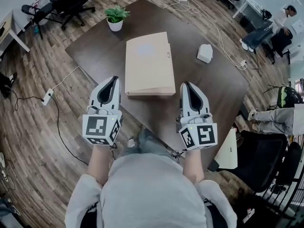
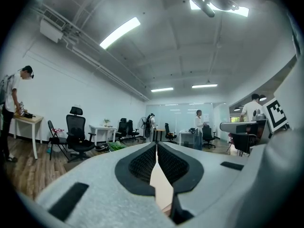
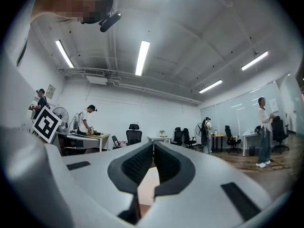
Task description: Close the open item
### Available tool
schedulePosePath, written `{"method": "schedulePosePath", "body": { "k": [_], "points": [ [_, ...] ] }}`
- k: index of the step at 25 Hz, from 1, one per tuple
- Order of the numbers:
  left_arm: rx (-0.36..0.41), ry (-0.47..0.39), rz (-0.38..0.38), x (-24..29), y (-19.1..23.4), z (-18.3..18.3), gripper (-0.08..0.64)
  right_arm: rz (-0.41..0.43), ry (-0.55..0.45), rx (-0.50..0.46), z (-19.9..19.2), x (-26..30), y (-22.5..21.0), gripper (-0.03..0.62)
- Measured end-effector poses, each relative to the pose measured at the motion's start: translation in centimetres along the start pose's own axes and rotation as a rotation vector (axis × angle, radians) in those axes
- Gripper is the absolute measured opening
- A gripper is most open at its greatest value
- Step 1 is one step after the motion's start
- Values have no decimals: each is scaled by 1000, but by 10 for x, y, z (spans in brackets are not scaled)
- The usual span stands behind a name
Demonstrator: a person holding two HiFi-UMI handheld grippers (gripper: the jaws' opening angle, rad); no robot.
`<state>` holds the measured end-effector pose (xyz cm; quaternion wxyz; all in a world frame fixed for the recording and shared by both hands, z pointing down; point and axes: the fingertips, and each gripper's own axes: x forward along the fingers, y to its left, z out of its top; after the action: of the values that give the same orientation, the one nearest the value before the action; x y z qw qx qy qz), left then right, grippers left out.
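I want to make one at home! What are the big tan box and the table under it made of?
The box looks like cardboard or thin pale wood: flat, matte tan, with crisp edges. The table seems to be dark wood or veneer: smooth and brown, with a faint sheen.

A dark brown table (image 1: 95, 51) stands on a wood-plank floor (image 1: 38, 137), one corner pointing away from the camera. A flat tan box (image 1: 148, 65) lies at the middle of the table with its lid down. A potted plant (image 1: 115, 18) in a white pot stands near the far corner, and a small white object (image 1: 204, 53) sits right of the box, well apart from it.
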<state>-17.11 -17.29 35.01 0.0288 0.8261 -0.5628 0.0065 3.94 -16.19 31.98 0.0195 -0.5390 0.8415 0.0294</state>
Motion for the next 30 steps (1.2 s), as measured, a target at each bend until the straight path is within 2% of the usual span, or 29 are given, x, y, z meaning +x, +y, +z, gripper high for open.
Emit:
{"method": "schedulePosePath", "body": {
  "k": [12,15,18,22,30],
  "points": [
    [106,108,-94,49,-38,-47,15,5,25,9,-11,24,-32,14],
    [162,143,-127,60,-49,-64,18,4,33,16,-16,29,-39,14],
    [229,214,-156,71,-60,-89,97,2,43,25,-22,33,-46,14],
    [327,310,-208,81,-75,-124,145,-3,60,35,-29,36,-55,14],
    [497,413,-292,98,-101,-173,190,-8,89,53,-44,44,-68,14]
  ]
}}
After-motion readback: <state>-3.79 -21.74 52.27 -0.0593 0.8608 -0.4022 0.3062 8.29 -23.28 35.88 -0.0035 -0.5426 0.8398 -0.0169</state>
